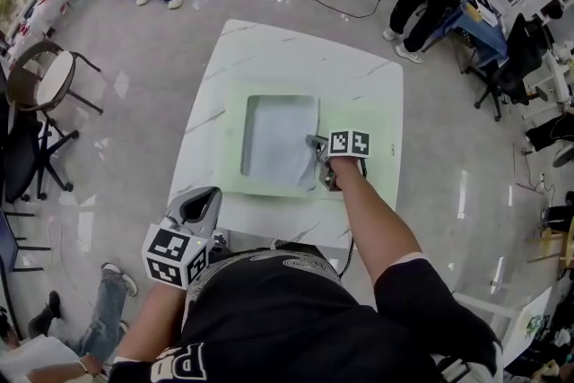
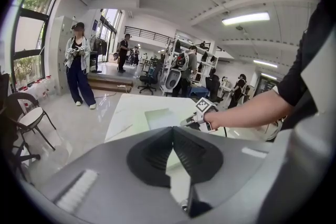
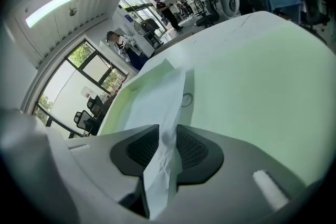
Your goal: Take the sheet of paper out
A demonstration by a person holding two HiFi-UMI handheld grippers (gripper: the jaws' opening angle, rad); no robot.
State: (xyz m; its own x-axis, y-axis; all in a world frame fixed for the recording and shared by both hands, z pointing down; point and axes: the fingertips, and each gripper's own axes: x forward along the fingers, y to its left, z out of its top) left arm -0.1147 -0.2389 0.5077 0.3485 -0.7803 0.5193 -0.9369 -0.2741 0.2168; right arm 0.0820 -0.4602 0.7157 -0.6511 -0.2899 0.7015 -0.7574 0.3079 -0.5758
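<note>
Your right gripper (image 3: 167, 140) is clamped on the crinkled right edge of the thin, pale sheet of paper (image 1: 278, 139). The sheet lies on the smooth green mat (image 1: 359, 103) covering the marbled white table (image 1: 269, 40). Your left gripper (image 2: 172, 131) hangs off the table's near-left corner, its ribbed jaws closed on nothing.

My head camera looks steeply down on the table (image 1: 269, 49). My left gripper's (image 2: 172, 129) camera faces it from farther back; my right gripper's (image 3: 167, 132) skims close over it.
</note>
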